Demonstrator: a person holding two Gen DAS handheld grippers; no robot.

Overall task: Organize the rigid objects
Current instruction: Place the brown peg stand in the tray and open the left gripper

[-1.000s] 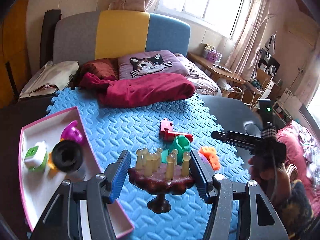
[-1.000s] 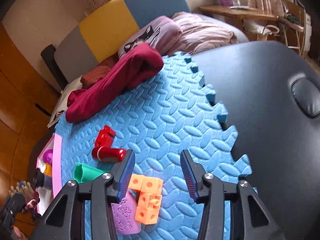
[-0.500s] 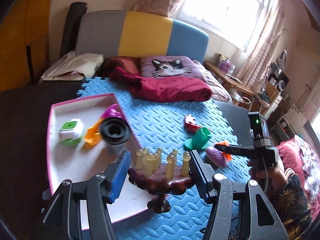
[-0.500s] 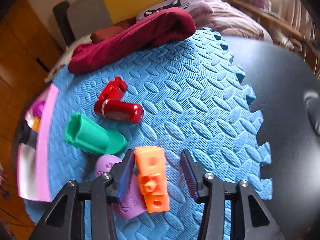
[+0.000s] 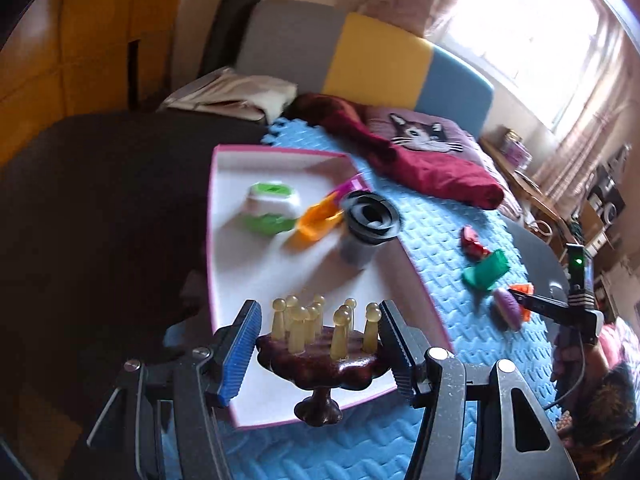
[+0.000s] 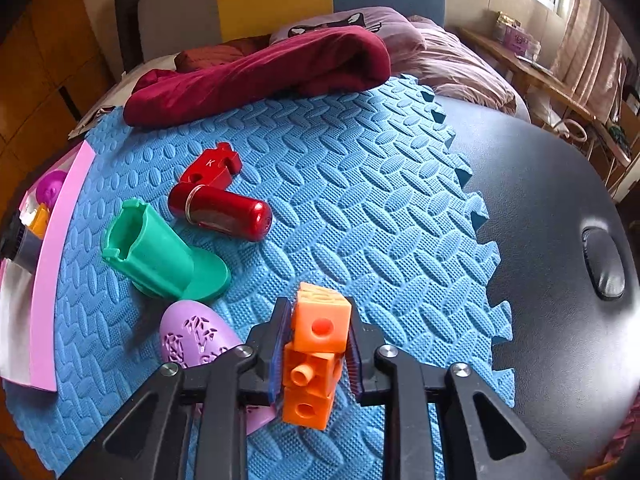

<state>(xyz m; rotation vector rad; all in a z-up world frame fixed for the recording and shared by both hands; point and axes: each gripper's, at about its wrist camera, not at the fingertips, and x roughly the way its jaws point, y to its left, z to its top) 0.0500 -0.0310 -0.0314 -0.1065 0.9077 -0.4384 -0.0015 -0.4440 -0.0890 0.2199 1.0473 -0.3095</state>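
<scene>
Dark wooden pedestal stand (image 5: 320, 360) with pale pegs is sitting clamped between the blue-padded fingers of the left gripper (image 5: 318, 344), as it was a second ago. Behind it the scene has slid: the white tray with a pink rim (image 5: 224, 280), then off at the left edge, is now lying directly beyond the stand, whose foot is hanging above the tray's near corner. In the tray a green-and-white cube (image 5: 271, 208), an orange scoop (image 5: 320, 220) and a black-rimmed grey cup (image 5: 366, 224) are resting, blurred. Far right, the right gripper (image 5: 528, 300) is reaching to the blue foam mat (image 5: 440, 240).

From the right wrist view, the right gripper (image 6: 318, 344) has just been closing; its jaws, wide a second ago with the orange plastic block stack (image 6: 316, 344) lying ahead of them, are now pressing that stack's sides. The stack is standing between the pads, over the mat's near part. Just left of it a purple oval shell (image 6: 196, 336) is lying partly under the left finger; farther off are a green plastic boot-shaped piece (image 6: 160, 256), a red metal cylinder (image 6: 224, 210) and a red puzzle-shaped block (image 6: 212, 166).
</scene>
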